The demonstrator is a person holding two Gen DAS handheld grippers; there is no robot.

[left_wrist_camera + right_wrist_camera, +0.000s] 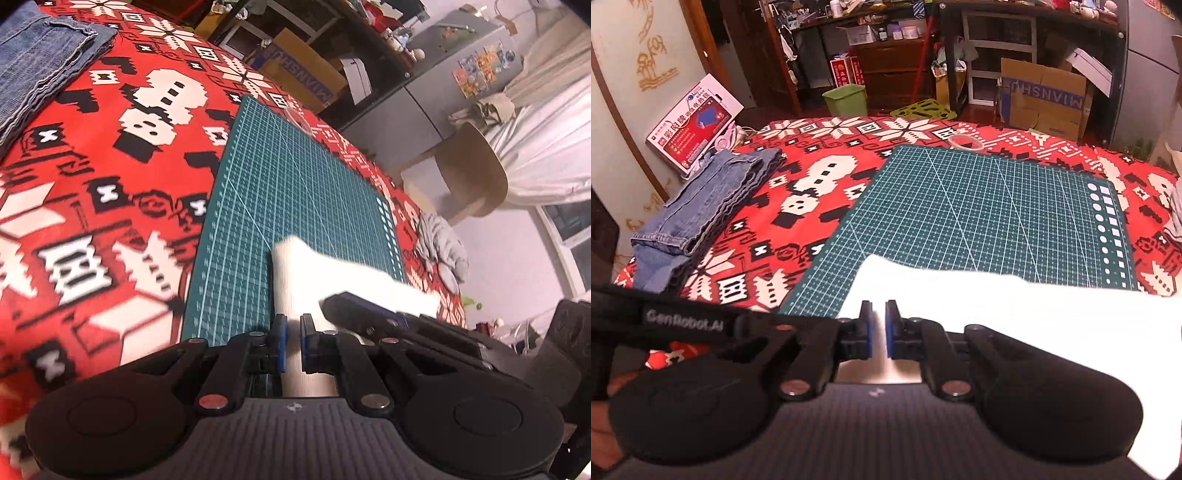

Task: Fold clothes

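A white cloth lies on the near part of a green cutting mat. My left gripper is shut on the cloth's near edge, and white fabric fills the narrow slit between its blue pads. The right gripper's finger reaches in from the right over the same cloth. In the right wrist view the white cloth spreads wide to the right, and my right gripper is shut on its near left edge above the mat. The left gripper's body crosses at the left.
Folded blue jeans lie at the left on the red patterned blanket. A clear tape roll sits at the mat's far edge. A crumpled grey garment lies at the blanket's right edge. Beyond are a wooden stool and a cardboard box.
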